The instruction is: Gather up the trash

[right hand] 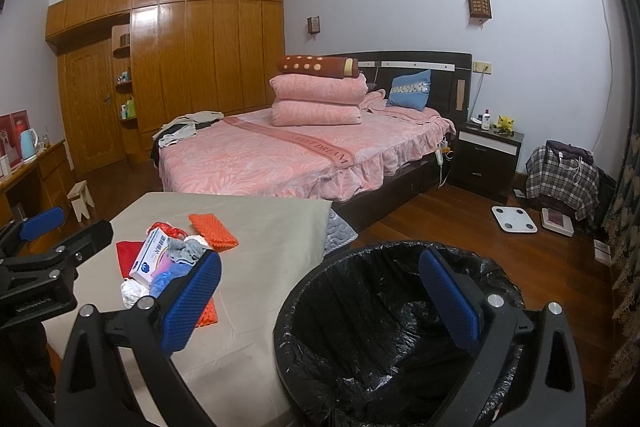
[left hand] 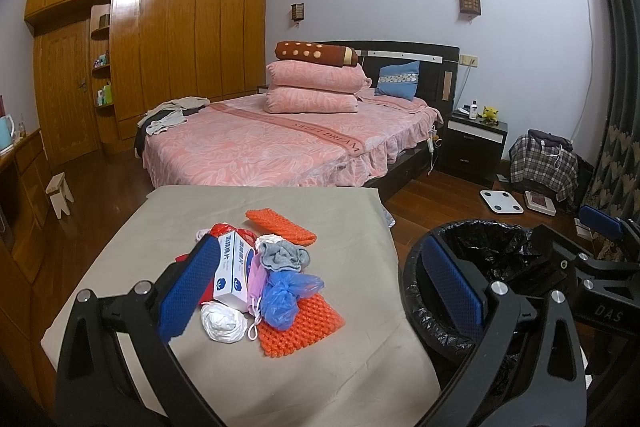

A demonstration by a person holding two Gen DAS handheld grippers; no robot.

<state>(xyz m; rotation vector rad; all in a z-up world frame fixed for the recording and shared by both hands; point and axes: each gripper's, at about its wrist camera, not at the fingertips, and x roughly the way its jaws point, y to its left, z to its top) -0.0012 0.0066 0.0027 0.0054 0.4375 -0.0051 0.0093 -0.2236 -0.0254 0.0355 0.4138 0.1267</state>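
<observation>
A pile of trash lies on the grey-covered table (left hand: 328, 367): a white and blue box (left hand: 234, 271), a blue plastic bag (left hand: 288, 293), a white crumpled bag (left hand: 223, 323), a grey rag (left hand: 282, 255), a pink mask (left hand: 256, 275) and a red bag (left hand: 224, 229). The pile also shows in the right wrist view (right hand: 160, 263). A black bin with a black liner (right hand: 384, 327) stands right of the table. My left gripper (left hand: 320, 283) is open and empty above the pile's near side. My right gripper (right hand: 320, 295) is open and empty over the bin's rim.
Two orange mats (left hand: 298, 319) (left hand: 280, 227) lie under and behind the pile. A pink bed (left hand: 280, 139) stands behind the table. A nightstand (left hand: 474, 143), a white scale (left hand: 502, 201) and a plaid-covered heap (left hand: 544, 163) are on the wooden floor at right.
</observation>
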